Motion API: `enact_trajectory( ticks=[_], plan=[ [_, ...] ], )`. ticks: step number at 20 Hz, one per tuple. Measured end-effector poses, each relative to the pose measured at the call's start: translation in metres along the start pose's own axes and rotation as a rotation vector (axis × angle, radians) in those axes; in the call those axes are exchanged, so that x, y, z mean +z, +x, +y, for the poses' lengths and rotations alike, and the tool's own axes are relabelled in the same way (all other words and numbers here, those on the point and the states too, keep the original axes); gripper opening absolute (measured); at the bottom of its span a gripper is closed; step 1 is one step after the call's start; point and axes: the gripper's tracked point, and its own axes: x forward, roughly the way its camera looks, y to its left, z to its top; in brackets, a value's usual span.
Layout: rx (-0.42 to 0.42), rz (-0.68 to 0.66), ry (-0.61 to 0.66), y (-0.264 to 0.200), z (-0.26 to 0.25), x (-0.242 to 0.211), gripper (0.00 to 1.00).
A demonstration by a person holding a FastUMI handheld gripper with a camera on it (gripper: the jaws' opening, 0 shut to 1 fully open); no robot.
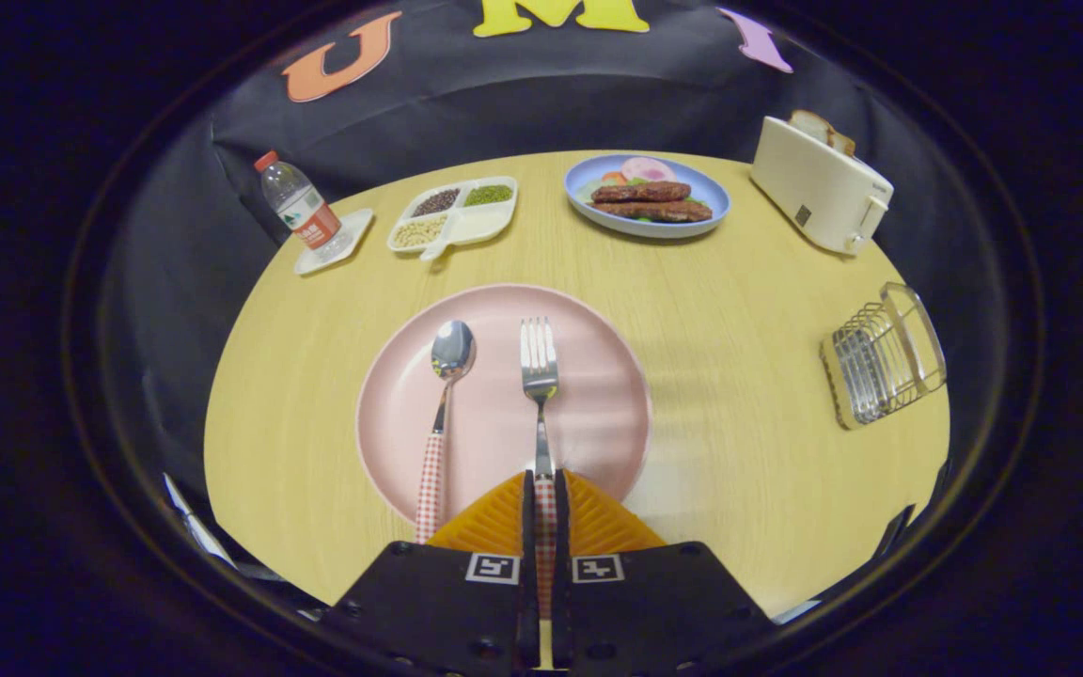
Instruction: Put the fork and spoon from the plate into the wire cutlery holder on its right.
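The gripper clenches the fork handle over the pink plate, spoon just left, wire cutlery holder far right across bare table.

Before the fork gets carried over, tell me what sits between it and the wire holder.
Nothing visible does. The gripper is shut on the fork handle over the pink plate. Bare table runs from the plate to the wire cutlery holder. The spoon lies on the fork's far side; the toaster stands beyond the holder.
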Motion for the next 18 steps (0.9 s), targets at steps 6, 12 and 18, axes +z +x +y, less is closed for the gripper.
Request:
enact_trajectory(
  ticks=[6,12,18],
  plan=[
    [0.08,-0.07,-0.042,-0.061,-0.028,0.016,0.05],
    [0.124,-0.108,0.05,-0.117,-0.086,0.037,0.05],
    [0.089,-0.189,0.029,-0.159,-0.164,0.065,0.05]
  ],
)
